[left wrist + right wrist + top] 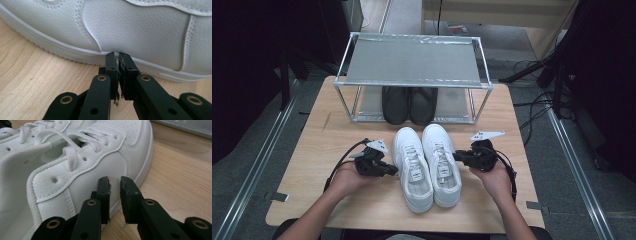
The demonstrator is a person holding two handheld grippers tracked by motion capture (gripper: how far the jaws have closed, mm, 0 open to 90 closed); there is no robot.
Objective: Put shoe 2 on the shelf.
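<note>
Two white sneakers (427,164), paired side by side, toes toward the metal rack (412,62) just beyond. Likely light, with stiff soles and yielding leather-look uppers; best pinched at the collar or pressed from both flanks. Left gripper (117,55) clenched empty, tips at the sole seam. Right gripper (114,181) slightly parted, apparently holding nothing.

Black tongs (115,185), jaws slightly apart, tips against the white sneaker (82,175) on wooden table (180,177).
</note>
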